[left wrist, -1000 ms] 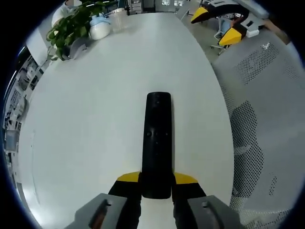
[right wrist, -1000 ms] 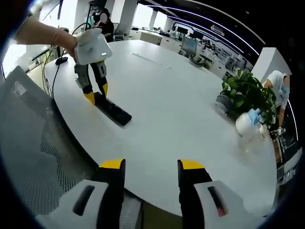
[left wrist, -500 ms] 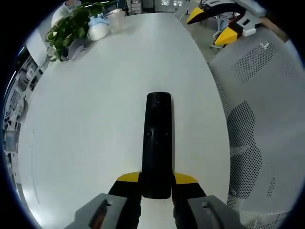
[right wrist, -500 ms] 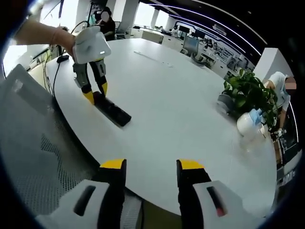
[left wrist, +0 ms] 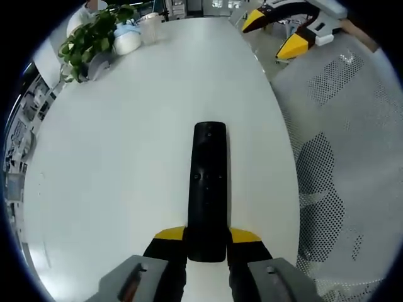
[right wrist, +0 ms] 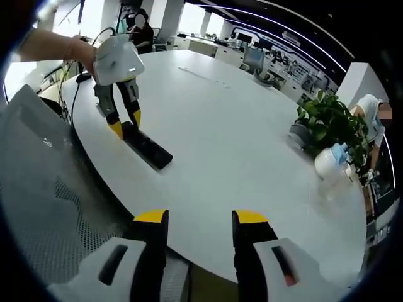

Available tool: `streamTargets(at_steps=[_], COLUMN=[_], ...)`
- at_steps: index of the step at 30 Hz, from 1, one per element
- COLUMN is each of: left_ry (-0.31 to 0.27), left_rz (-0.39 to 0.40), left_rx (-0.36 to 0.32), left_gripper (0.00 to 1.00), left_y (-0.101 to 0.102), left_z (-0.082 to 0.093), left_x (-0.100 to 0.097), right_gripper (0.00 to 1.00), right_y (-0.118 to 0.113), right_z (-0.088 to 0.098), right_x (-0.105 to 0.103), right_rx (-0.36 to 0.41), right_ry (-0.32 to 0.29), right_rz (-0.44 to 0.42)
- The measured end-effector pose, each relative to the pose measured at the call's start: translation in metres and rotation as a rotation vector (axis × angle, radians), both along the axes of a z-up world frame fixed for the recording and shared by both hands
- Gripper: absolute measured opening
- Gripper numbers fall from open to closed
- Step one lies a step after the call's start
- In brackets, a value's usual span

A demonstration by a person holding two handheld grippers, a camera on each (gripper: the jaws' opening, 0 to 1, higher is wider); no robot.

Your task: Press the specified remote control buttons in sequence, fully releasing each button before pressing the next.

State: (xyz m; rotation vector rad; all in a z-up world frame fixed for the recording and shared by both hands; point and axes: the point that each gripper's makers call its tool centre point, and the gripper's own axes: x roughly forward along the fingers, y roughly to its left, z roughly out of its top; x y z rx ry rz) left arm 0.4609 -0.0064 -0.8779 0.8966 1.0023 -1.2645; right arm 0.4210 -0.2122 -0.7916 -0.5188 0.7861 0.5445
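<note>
Big white oval desk (left wrist: 126, 138), mesh chair (left wrist: 340, 126) along its edge. Potted plant (right wrist: 327, 123) and a white spray bottle (right wrist: 330, 162) at the far end, well apart from the work

Remote control (left wrist: 208, 189): black, flat on the desk near the edge, buttons up. Long axis runs straight out along the left tool (left wrist: 207, 238) line; near end sits between the yellow tips, far end points toward desk centre. In the right gripper view it reads as a dark bar (right wrist: 146, 146) angling away from the left tool (right wrist: 123, 123)

Left tool: narrow, jaws closed against the near end of the remote, pinning it. Looks like a steadying hold, not a lift

Right tool (right wrist: 200, 218): jaws parted, nothing between them, hovering off the desk edge well clear of the remote. Remote lies ahead and to the left of it

Judgement: no press made yet. Right tool is the free one, so it has to cross toward the remote and come down on the buttons at mid-body. Exact target button too small to tell
</note>
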Motion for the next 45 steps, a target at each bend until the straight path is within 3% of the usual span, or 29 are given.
streamTargets(at_steps=[45], left_ry=[0.010], left_rz=[0.002], left_rx=[-0.022], left_gripper=[0.23], left_y=[-0.007], left_z=[0.000], left_x=[-0.026], right_gripper=[0.39], right_y=[0.002], right_z=[-0.004], right_x=[-0.004], right_rx=[-0.007], right_ry=[0.028], right_rz=[0.023])
